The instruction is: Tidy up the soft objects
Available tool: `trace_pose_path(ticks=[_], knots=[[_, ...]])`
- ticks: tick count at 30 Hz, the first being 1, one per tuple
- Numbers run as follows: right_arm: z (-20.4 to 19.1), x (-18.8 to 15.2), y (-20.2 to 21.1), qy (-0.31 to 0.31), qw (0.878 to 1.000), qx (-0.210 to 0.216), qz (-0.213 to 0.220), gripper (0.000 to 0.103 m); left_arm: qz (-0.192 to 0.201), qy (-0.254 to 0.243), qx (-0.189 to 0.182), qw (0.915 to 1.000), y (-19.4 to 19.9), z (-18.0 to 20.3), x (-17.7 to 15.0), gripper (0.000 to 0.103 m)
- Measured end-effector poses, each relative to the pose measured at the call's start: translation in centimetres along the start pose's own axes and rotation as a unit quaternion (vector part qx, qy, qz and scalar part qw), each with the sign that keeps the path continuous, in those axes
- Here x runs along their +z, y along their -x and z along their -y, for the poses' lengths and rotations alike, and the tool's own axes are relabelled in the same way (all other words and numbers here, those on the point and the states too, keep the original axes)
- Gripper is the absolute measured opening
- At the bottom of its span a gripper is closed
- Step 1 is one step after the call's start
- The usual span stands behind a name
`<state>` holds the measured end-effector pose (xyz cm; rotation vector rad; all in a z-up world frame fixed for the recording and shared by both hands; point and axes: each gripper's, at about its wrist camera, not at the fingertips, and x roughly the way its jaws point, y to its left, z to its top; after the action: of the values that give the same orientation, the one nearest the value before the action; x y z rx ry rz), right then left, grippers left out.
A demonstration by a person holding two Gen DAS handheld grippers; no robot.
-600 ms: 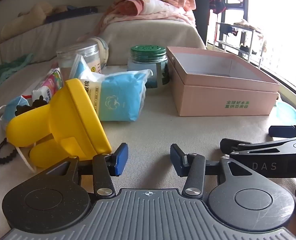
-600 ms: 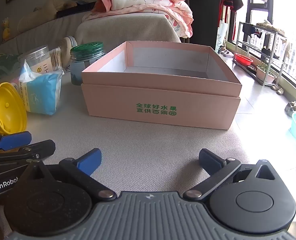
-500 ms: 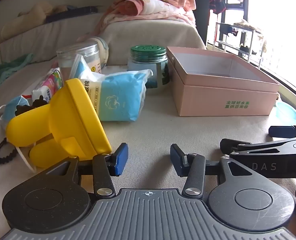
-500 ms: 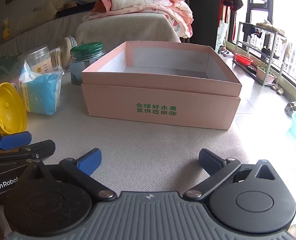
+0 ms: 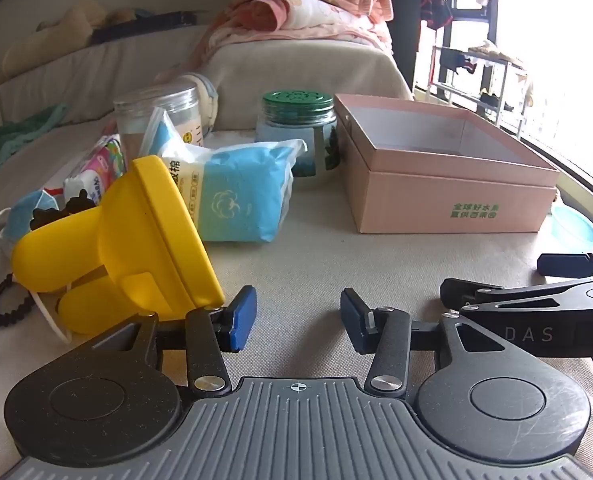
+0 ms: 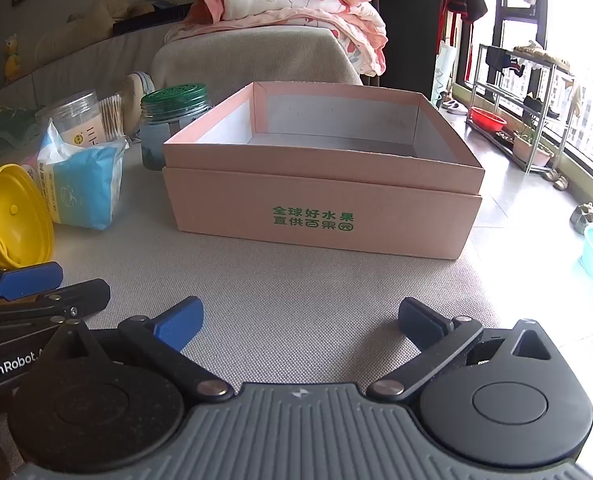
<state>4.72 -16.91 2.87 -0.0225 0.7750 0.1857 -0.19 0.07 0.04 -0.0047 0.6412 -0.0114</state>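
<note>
Daylight poured in from the window (image 5: 568, 52) on the right and blew out to pure white there in both views, washing detail from the drying rack (image 6: 524, 92) beside it. The pink box (image 6: 320, 200) and beige surface (image 6: 296, 288) were evenly lit, with only soft, faint shadows at their left sides. The far left wall lay dimmer. Focus was sharp near the centre; fisheye bending curved the window frame and sofa (image 5: 76, 76) edge, and the distant blankets (image 5: 308, 4) looked slightly soft.
</note>
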Motion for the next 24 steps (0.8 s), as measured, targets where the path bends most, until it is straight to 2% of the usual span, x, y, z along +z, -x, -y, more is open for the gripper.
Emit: trace_pose_path(ticks=[24], knots=[[0.0,0.04,0.0,0.0,1.0,0.0,0.0,0.103,0.0,-0.001,0.0,1.0,-0.14,-0.17,0.06,0.051]])
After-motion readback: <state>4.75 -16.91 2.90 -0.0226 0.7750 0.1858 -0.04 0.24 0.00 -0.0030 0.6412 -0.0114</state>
